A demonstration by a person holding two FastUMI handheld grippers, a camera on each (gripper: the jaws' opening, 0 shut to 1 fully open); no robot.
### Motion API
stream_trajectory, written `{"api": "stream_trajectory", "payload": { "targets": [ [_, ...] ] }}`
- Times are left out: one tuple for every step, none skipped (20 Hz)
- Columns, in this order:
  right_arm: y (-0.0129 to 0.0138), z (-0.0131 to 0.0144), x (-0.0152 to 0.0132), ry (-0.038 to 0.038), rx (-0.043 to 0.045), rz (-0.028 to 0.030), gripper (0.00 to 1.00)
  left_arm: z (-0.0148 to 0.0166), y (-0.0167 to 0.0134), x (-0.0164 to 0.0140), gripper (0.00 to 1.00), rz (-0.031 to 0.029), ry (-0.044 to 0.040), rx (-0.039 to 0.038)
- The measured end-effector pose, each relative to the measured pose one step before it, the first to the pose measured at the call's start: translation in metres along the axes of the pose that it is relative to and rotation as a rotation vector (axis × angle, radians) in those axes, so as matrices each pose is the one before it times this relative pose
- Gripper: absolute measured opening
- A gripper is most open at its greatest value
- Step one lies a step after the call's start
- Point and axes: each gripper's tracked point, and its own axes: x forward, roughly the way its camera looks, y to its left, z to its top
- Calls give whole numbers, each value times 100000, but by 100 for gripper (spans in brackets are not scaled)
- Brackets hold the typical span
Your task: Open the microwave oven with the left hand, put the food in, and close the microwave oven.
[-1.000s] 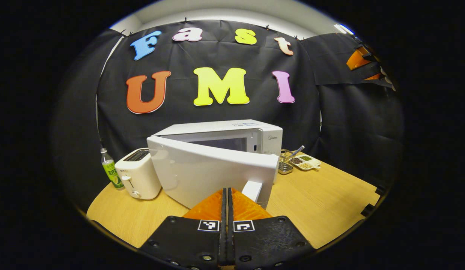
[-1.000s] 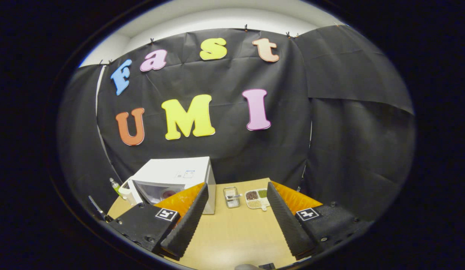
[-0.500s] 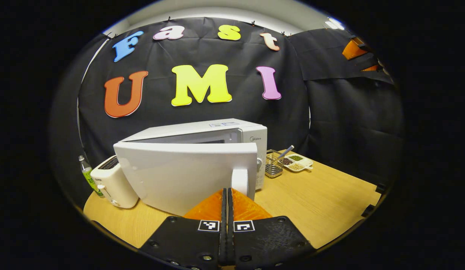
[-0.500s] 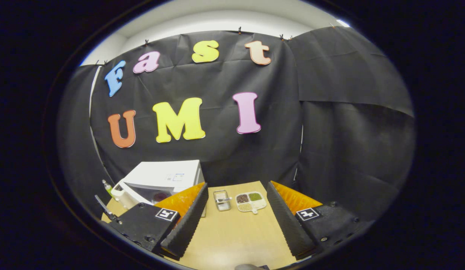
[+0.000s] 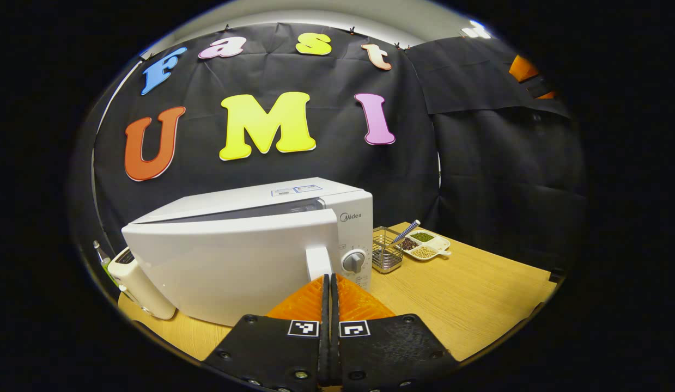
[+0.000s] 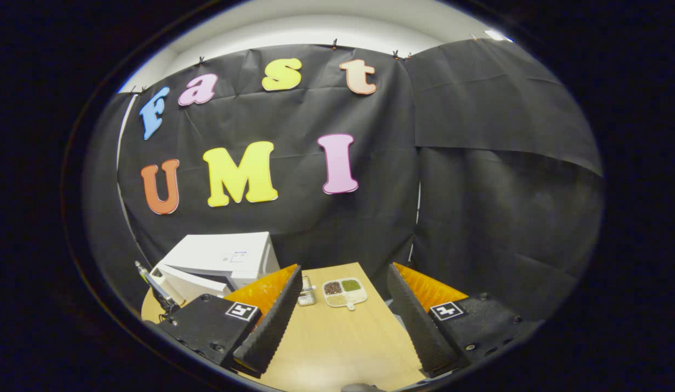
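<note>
The left claw (image 5: 330, 283) is clenched, its two fingers pressed flat together with nothing between them, the tips just under the door handle (image 5: 318, 264); contact with the handle cannot be told. Past it stands one microwave (image 5: 293, 198) on the counter (image 5: 468, 288), its door (image 5: 228, 261) nearly shut, with a narrow dark gap along the top edge. The food inside cannot be seen. One knob (image 5: 352, 262) sits on the panel to the right of the handle.

Left of the microwave stands one toaster (image 5: 138, 286), partly cut off by the door, and behind it the top of one bottle (image 5: 100, 256). To the right of the microwave sits one wire basket (image 5: 386, 256) with a stick leaning out, and just beside it one divided dish (image 5: 427, 245) with three fillings.

The right claw (image 6: 342, 321) is released, its two fingers spread wide over bare counter (image 6: 337, 343). Beyond its left finger (image 6: 272, 316) lie the microwave (image 6: 223, 258), the basket (image 6: 306, 296), partly hidden by that finger, and the dish (image 6: 344, 292).
</note>
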Motion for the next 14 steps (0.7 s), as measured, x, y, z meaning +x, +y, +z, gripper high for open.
{"api": "stream_trajectory", "payload": {
  "targets": [
    [-438, -23, -112, 229, 270, -1288, 100, 185, 49, 581, 0, -195, -136, -742],
    [-350, -149, 20, 231, 487, -1057, 100, 47, 249, 682, 0, 312, 358, 76],
    [-326, -155, -106, 423, 386, -801, 100, -71, 372, 608, 0, 632, 38, 705],
    [-250, -171, -102, 362, 196, -702, 100, 108, 516, 457, 0, 1102, -87, 767],
    [-308, -69, -148, 150, 48, -899, 100, 94, 776, 319, 0, 1509, -82, 157],
    [-329, -120, -142, 58, 192, -859, 100, 113, 914, 206, 0, 1486, -581, -1076],
    [-248, -42, -78, -55, 257, -710, 100, -89, 708, 352, 0, 1519, 67, -1469],
    [-157, -134, 57, 283, 300, -714, 100, -178, 725, 454, 0, 1357, 1178, -1176],
    [-142, -173, 129, 531, 485, -457, 100, -173, 78, 403, 0, 130, 954, -495],
    [-22, -246, 39, 829, 505, -300, 100, 57, -59, 387, 0, -224, 43, 613],
    [44, -123, 103, 677, 487, -138, 100, -10, -43, 224, 0, -69, 91, 1155],
    [8, -115, 81, 407, -9, -38, 100, 62, 60, 352, 0, 77, -463, 1067],
    [-62, -19, -23, 308, -200, -446, 100, 30, 35, 332, 0, 118, 60, 526],
    [-47, 49, 12, -116, -179, -268, 100, 97, 215, 248, 0, 739, 166, -341]
  ]
}}
